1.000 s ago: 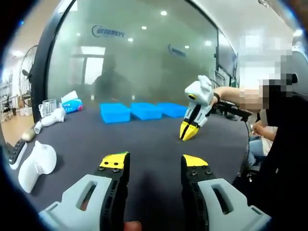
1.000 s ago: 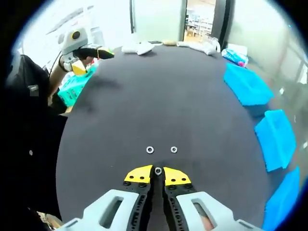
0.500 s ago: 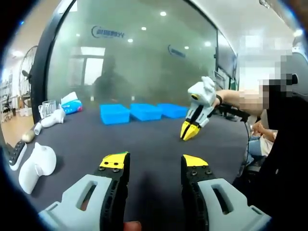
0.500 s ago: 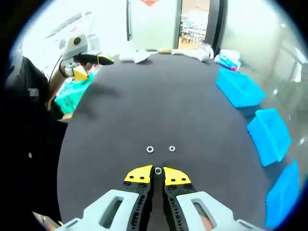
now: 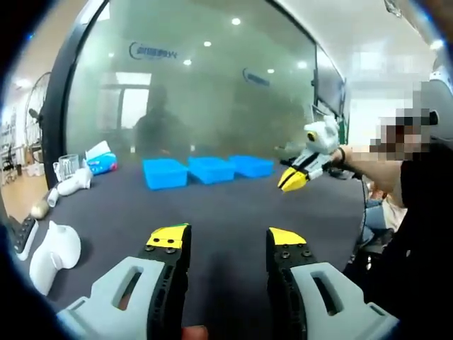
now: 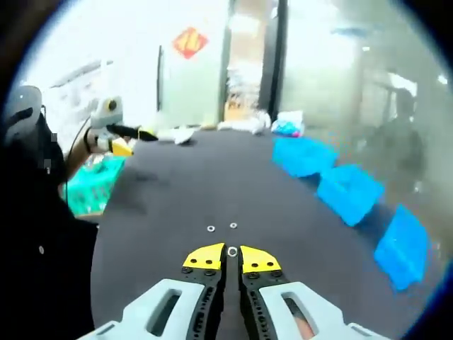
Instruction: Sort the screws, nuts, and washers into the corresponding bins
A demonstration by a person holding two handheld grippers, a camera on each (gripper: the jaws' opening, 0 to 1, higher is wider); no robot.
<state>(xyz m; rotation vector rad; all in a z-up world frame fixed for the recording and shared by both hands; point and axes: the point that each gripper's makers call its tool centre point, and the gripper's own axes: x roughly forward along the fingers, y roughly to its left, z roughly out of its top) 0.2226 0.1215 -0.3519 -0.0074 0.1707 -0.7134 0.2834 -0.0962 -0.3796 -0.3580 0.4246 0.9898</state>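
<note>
In the right gripper view my right gripper [image 6: 231, 256] is shut, with a small silver nut [image 6: 231, 251] pinched between its yellow tips above the dark table [image 6: 177, 191]. Two small washers [image 6: 211, 229] [image 6: 233, 225] lie side by side on the table just beyond. Three blue bins [image 6: 303, 154] [image 6: 350, 191] [image 6: 401, 244] run along the right side. In the left gripper view my left gripper [image 5: 226, 238] is open and holds nothing. The right gripper [image 5: 294, 181] hangs in the air at the right, near the blue bins [image 5: 165, 172] [image 5: 211, 168] [image 5: 250, 165].
White objects [image 5: 51, 246] and a dark remote-like item [image 5: 23, 231] lie at the table's left edge. A tissue pack [image 5: 101, 161] and a clear cup [image 5: 67, 166] stand further back. A teal pack [image 6: 92, 185] lies by the left gripper [image 6: 117, 134]. A glass wall stands behind the bins.
My right gripper has risen off the table with the nut and tilted up toward the bins; in the left gripper view it went up and right. The left gripper has barely moved.
</note>
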